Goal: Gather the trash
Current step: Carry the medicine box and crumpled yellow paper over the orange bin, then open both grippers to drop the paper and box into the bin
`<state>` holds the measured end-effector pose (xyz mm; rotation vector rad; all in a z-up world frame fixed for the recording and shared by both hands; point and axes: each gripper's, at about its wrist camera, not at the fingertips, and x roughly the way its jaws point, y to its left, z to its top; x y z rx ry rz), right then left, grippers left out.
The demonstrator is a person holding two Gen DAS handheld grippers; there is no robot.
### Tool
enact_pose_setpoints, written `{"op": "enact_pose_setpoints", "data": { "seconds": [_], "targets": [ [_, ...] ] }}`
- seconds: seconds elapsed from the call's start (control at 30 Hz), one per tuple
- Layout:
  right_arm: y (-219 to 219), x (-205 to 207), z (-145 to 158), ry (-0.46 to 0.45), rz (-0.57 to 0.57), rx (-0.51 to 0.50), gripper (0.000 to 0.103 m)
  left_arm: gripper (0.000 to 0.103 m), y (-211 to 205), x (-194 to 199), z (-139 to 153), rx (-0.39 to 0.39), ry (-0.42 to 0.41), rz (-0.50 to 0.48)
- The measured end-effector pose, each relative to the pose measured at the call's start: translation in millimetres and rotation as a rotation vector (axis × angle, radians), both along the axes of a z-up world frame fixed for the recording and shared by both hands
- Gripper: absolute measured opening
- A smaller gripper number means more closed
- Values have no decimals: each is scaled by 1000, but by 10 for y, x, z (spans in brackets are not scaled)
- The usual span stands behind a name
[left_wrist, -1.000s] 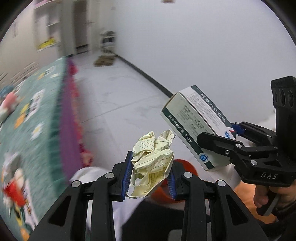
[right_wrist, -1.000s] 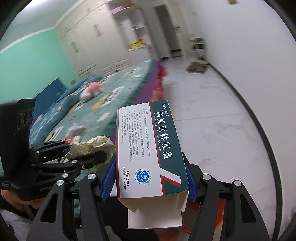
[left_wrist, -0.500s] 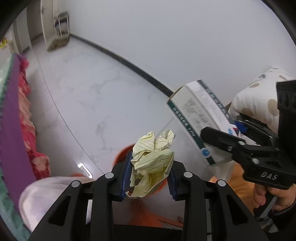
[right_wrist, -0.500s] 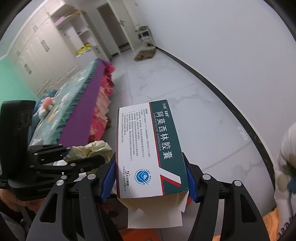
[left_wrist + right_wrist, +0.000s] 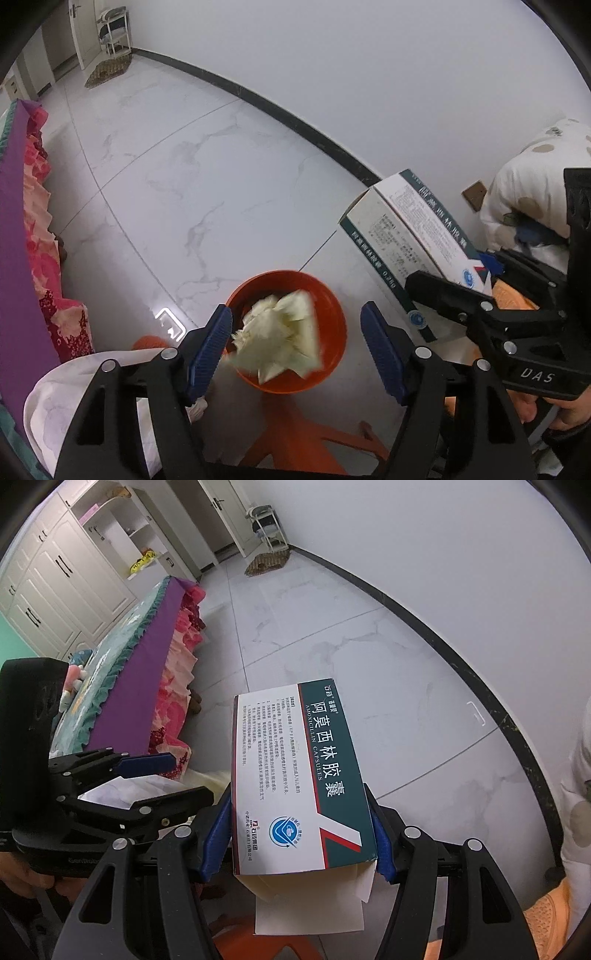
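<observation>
My left gripper (image 5: 297, 341) is open above an orange trash bin (image 5: 334, 354). A crumpled ball of yellow lined paper (image 5: 280, 338) is blurred, between the spread jaws and over the bin's mouth, no longer clamped. My right gripper (image 5: 301, 834) is shut on a white and green medicine box (image 5: 295, 775) with an open flap at its near end. In the left wrist view the box (image 5: 406, 240) is held to the right of the bin. In the right wrist view the left gripper (image 5: 147, 771) is at lower left.
A bed with a purple and pink skirt (image 5: 162, 686) runs along the left. White marble floor tiles (image 5: 177, 177) stretch to a wall with a black baseboard (image 5: 295, 122). An orange stool (image 5: 295, 435) stands under the bin. A spotted white garment (image 5: 532, 184) is at right.
My left gripper has opened and let go of the yellow paper ball, which now drops toward the orange bin. Both views have tilted further down. The right gripper still holds the box.
</observation>
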<state>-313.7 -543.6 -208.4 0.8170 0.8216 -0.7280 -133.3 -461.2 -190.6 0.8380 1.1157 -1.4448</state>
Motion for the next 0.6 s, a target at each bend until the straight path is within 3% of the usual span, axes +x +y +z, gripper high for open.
{"op": "enact_pose_setpoints", "data": {
  "seconds": [0.37,0.57,0.6],
  "targets": [
    [31,164,-97,13,28,30,63,73,44,81,-62,23,-23,37],
    [30,350,-173,34,55,34,67,73,66,207,-90,32,-28,78],
    [29,363,-192,39,54,38,72,73,72,221,-88,31,-30,84]
  ]
}}
